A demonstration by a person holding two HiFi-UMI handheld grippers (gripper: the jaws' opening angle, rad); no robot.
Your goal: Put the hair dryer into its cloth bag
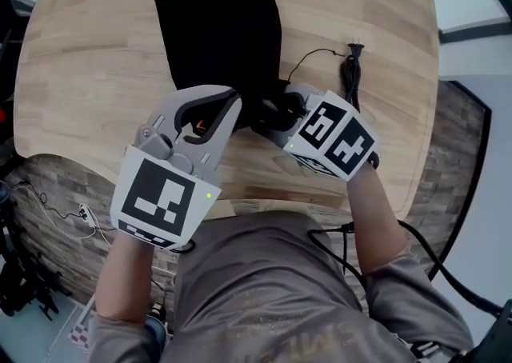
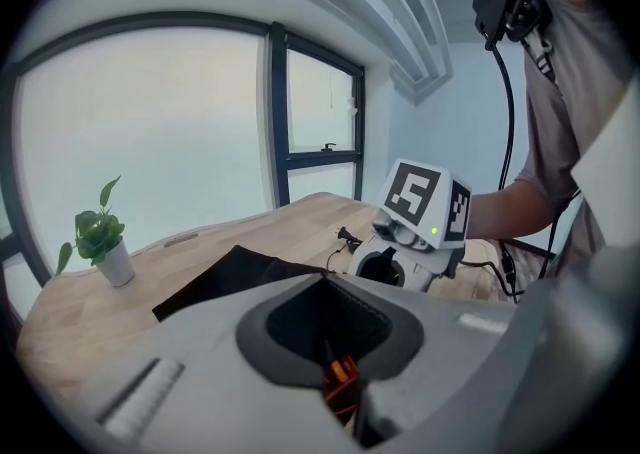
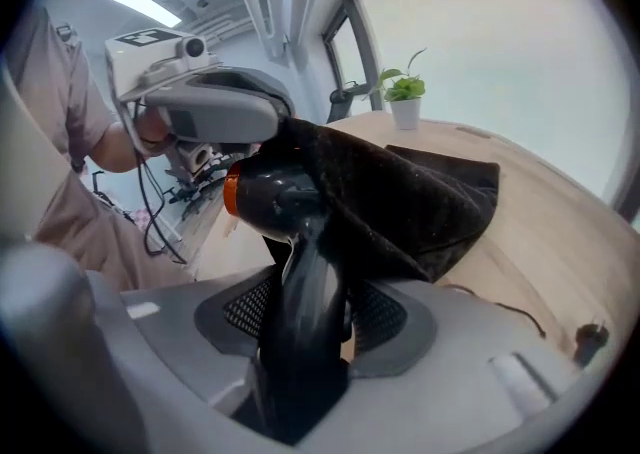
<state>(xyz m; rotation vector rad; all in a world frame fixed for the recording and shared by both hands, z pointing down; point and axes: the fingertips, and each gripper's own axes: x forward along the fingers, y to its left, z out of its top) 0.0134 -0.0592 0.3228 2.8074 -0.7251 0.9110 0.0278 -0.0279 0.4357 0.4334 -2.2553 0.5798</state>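
The black cloth bag (image 1: 220,21) lies flat on the wooden table (image 1: 88,65), with its mouth at the near end. My left gripper (image 1: 232,105) is shut on the near edge of that mouth and lifts it. The black hair dryer (image 3: 300,272) has an orange ring at its rear. My right gripper (image 3: 305,317) is shut on its handle. In the right gripper view the lifted cloth (image 3: 400,192) drapes over the dryer's barrel, whose front end is hidden under it. The dryer's cord and plug (image 1: 352,53) trail on the table to the right.
A small potted plant (image 2: 100,242) stands at the far left corner of the table. The table's near edge runs just under both grippers. My own body fills the bottom of the head view. Cables (image 1: 56,209) lie on the floor at the left.
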